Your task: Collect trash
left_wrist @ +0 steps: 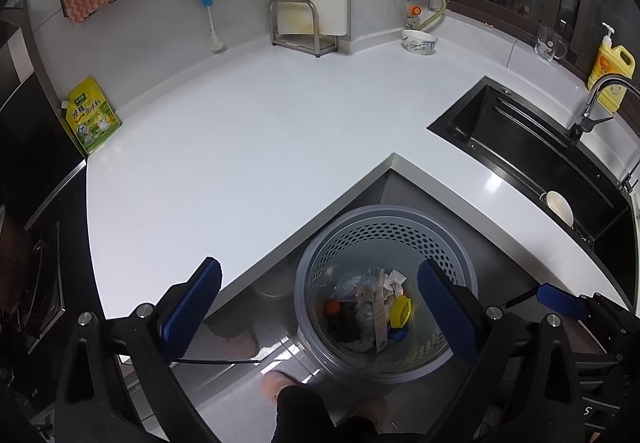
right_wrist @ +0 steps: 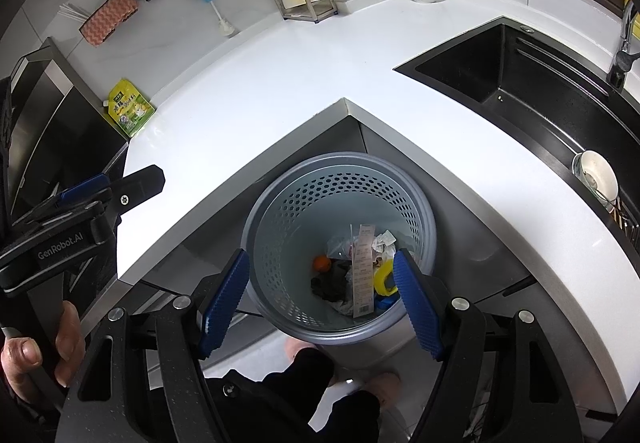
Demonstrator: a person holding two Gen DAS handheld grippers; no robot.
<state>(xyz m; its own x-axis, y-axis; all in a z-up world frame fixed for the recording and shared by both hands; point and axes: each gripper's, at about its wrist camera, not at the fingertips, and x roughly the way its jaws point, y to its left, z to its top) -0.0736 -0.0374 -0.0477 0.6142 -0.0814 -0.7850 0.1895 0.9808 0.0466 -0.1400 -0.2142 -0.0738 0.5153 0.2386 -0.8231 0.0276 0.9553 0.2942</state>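
Observation:
A grey perforated trash bin (left_wrist: 400, 239) stands on the floor in the inner corner of the white L-shaped counter (left_wrist: 240, 147). It holds trash (left_wrist: 372, 307): crumpled wrappers, a paper receipt, an orange piece, a yellow item and dark scraps. My left gripper (left_wrist: 320, 307) is open and empty, held above the bin's left side. My right gripper (right_wrist: 320, 295) is open and empty, directly above the bin (right_wrist: 304, 195) and its trash (right_wrist: 356, 271). The left gripper's body (right_wrist: 80, 211) shows at the left of the right wrist view.
A yellow-green seasoning pouch (left_wrist: 91, 115) leans at the counter's left end. A dish rack (left_wrist: 300, 31) and a bowl (left_wrist: 419, 41) stand at the back. A black sink (left_wrist: 532, 151) with a bowl (left_wrist: 560, 205), a faucet (left_wrist: 600, 103), a soap bottle (left_wrist: 612, 67) and a glass (left_wrist: 549, 41) are at right.

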